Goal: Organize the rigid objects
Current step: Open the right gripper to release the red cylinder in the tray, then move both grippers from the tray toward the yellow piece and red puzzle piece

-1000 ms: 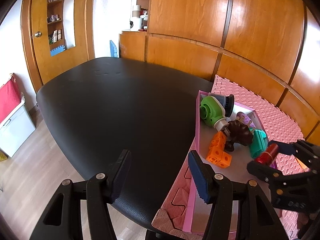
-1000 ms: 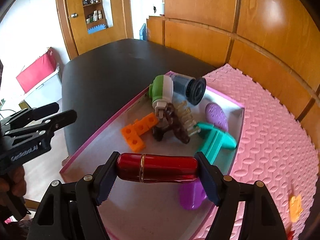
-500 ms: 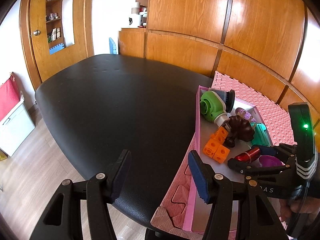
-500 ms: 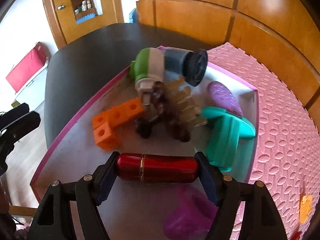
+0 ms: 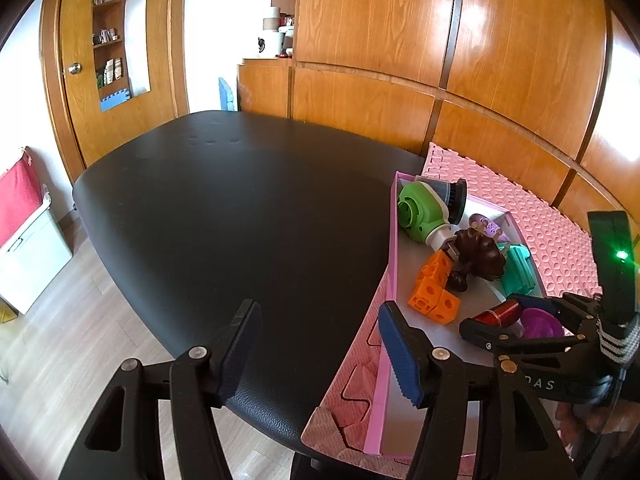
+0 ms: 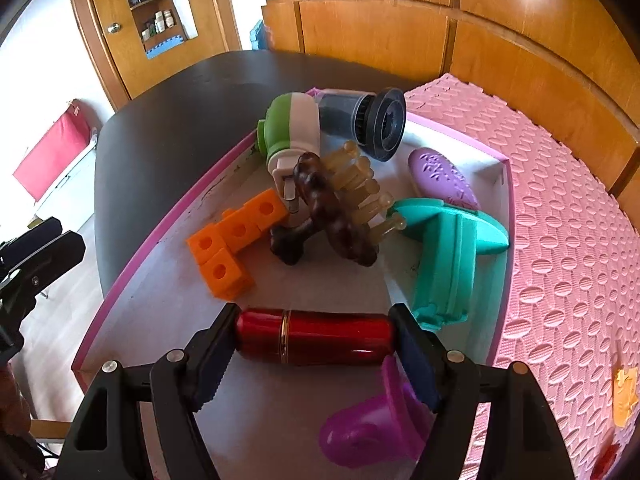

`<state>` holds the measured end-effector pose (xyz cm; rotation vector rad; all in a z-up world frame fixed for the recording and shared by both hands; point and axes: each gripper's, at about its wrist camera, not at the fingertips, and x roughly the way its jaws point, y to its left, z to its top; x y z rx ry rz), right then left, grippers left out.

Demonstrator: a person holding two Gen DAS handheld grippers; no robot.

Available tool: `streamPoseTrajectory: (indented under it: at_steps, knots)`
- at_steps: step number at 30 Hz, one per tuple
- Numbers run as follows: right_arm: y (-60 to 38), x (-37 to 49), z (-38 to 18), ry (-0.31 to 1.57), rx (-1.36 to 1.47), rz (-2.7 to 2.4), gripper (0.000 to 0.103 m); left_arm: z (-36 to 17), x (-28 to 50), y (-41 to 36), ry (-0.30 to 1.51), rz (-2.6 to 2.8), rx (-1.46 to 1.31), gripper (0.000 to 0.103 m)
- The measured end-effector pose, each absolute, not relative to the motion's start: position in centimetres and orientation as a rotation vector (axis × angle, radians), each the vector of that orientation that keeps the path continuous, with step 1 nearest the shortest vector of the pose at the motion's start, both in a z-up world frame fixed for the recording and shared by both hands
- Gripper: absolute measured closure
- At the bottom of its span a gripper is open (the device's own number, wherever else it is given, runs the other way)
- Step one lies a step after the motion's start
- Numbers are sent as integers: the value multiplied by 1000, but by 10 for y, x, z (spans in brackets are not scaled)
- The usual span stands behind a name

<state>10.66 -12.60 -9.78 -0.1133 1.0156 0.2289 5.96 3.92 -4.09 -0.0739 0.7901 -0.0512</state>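
Note:
My right gripper is shut on a glossy red tube, held crosswise by its two ends just above the white floor of a pink-rimmed tray. In the tray lie linked orange cubes, a green-and-white brush with a grey head, a brown spiked massager, a teal piece, a purple oval and a magenta piece under my right finger. My left gripper hovers over the black table's near edge, left of the tray; its jaws are opening with nothing between them.
The tray sits on a pink foam mat covering the right end of the black table. A small orange piece lies on the mat. Wooden wall panels stand close behind. A white bin with a red lid stands on the floor.
My right gripper has sunk with the red tube into the tray, close over its floor beside the magenta piece. The left gripper has kept its place.

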Motion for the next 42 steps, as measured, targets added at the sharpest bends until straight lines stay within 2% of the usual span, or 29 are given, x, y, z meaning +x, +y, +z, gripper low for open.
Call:
streamPoseTrajectory:
  at_steps: [42]
  knots:
    - [-193,47,-31,784,28,56,27,-28,38,-18,768,-186,46,37]
